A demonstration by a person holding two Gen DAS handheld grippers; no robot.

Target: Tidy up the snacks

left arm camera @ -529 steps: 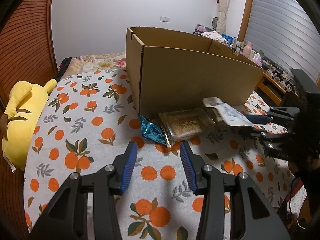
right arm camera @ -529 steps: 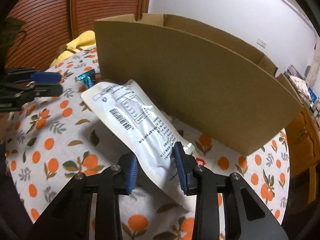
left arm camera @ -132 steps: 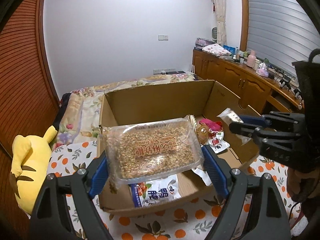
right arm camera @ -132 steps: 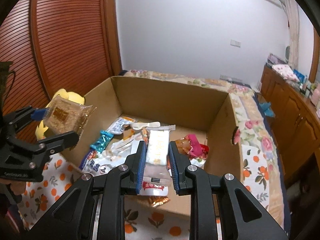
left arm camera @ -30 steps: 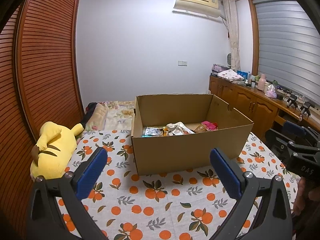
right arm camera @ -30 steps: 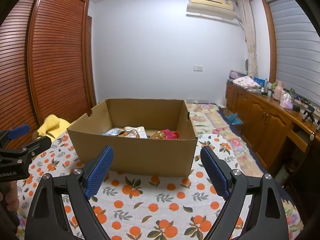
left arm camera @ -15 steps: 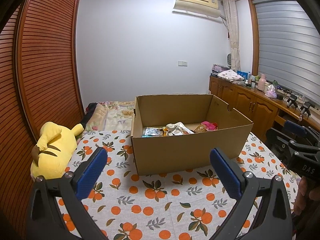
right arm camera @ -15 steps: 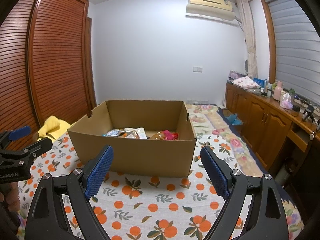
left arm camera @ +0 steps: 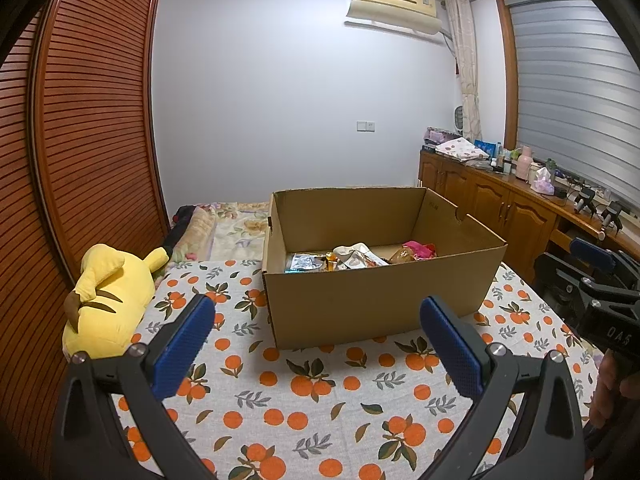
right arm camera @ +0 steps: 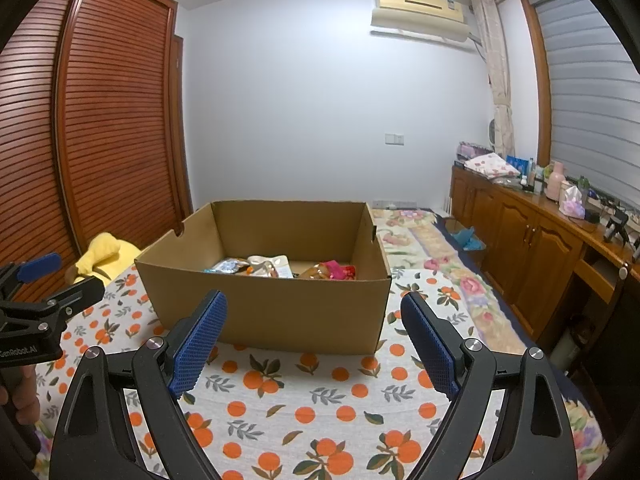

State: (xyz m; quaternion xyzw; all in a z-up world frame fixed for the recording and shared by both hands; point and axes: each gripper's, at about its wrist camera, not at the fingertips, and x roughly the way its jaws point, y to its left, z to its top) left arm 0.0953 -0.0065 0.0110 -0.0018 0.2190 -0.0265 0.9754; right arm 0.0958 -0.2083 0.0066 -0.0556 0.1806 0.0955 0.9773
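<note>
Both tools are held back from the work with nothing in them: the left hand-held gripper (left arm camera: 316,344) has its blue pads spread wide apart, and the right hand-held gripper (right arm camera: 314,344) is equally agape. Straight ahead of each, well beyond the fingertips, stands the cardboard box (left arm camera: 376,300) on the orange-print cloth (left arm camera: 304,404), and the snacks (left arm camera: 352,258) lie in a loose heap on its floor, the silver and white packets toward the left hand-held gripper's side, the red one (right arm camera: 338,270) toward the right's. I judge that the packets sit there because the box is the collecting place, and that the wide stance of both tools means the gathering is finished or nearly so; no packet shows on the cloth in either view. The near box wall stands upright between the tools and the packets, so any reach in must go over that rim from above. Between the fingertips and the box the cloth offers free room. A yellow plush toy (left arm camera: 108,292) lies off to the left, beside the slatted wardrobe door (left arm camera: 80,152)
</note>
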